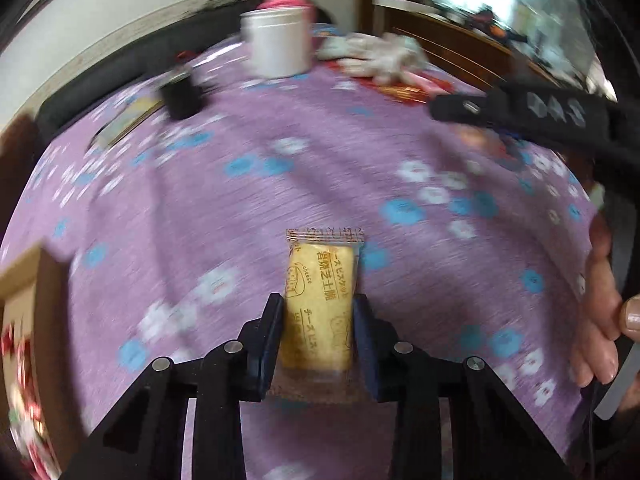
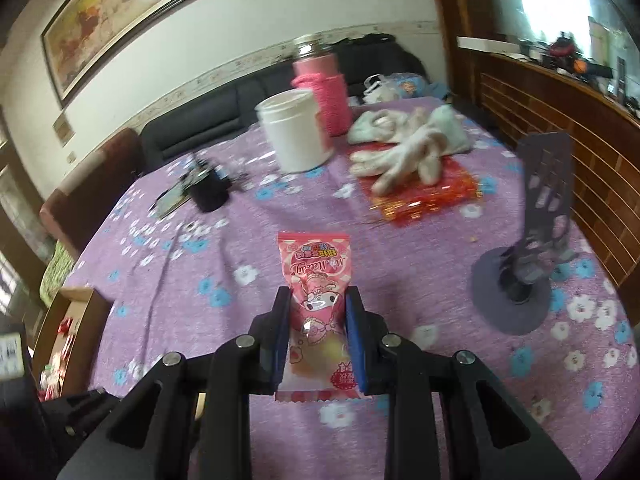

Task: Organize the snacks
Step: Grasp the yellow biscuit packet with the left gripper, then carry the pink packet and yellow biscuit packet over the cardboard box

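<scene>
My left gripper (image 1: 318, 304) is shut on a yellow cheese biscuit packet (image 1: 318, 300) and holds it above the purple flowered tablecloth (image 1: 280, 184). My right gripper (image 2: 316, 300) is shut on a pink candy packet (image 2: 316, 280) with a cartoon print, held above the same cloth (image 2: 240, 240). A cardboard box (image 2: 76, 320) with red-wrapped snacks sits at the table's left edge; it also shows in the left wrist view (image 1: 24, 320). The right gripper's arm (image 1: 520, 108) crosses the upper right of the left wrist view.
At the far side stand a white jar (image 2: 296, 132), a pink bottle (image 2: 320, 88), white gloves (image 2: 404, 148) on a red packet (image 2: 424, 192), and a black cup (image 2: 210, 192). A grey phone stand (image 2: 524, 272) stands at the right. A sofa lies behind the table.
</scene>
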Tool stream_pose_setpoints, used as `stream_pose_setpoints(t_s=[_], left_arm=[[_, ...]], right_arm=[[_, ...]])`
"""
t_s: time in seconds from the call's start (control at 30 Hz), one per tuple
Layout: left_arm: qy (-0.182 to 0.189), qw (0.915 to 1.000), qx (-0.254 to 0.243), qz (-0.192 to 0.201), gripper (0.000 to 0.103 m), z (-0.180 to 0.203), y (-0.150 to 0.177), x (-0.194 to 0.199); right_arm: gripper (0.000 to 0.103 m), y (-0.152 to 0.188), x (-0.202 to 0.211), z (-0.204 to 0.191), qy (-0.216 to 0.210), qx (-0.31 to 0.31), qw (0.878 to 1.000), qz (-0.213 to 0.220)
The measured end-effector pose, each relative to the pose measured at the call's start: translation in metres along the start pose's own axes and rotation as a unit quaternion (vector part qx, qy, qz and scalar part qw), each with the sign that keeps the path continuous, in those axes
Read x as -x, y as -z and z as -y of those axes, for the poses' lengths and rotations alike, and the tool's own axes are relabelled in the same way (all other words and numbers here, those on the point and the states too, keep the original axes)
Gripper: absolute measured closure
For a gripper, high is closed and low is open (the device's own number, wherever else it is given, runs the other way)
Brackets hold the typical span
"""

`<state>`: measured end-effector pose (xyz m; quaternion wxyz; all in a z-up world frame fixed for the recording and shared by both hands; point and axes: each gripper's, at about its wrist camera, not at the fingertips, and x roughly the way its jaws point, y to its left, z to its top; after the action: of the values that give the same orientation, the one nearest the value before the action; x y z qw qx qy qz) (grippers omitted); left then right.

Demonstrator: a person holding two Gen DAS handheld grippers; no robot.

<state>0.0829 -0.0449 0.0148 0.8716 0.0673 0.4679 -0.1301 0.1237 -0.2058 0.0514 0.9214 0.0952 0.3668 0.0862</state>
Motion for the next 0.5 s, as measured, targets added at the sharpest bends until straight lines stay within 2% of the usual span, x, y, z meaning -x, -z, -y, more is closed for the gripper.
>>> stream_pose_setpoints(t_s=[0.13, 0.27, 0.33, 0.5], left_arm=[[-0.043, 0.9969, 0.062, 0.019, 0.067, -0.046, 0.016, 0.016], [-0.053, 0.9927, 0.105, 0.027, 0.067, -0.073, 0.021, 0.015], [-0.047, 0.9925, 0.110, 0.022, 0.067, -0.076, 0.022, 0.010], [-0.065, 0.9934, 0.090, 0.027, 0.066, -0.068, 0.022, 0.006]], right_arm=[[0.078, 0.013, -0.012, -0.035, -0.045, 0.048, 0.997, -0.038], [0.078, 0.033, -0.028, -0.068, -0.079, 0.094, 0.988, -0.089], [0.078, 0.040, -0.032, -0.078, -0.083, 0.113, 0.985, -0.101], [0.078, 0.052, -0.039, -0.091, -0.065, 0.156, 0.979, -0.113]])
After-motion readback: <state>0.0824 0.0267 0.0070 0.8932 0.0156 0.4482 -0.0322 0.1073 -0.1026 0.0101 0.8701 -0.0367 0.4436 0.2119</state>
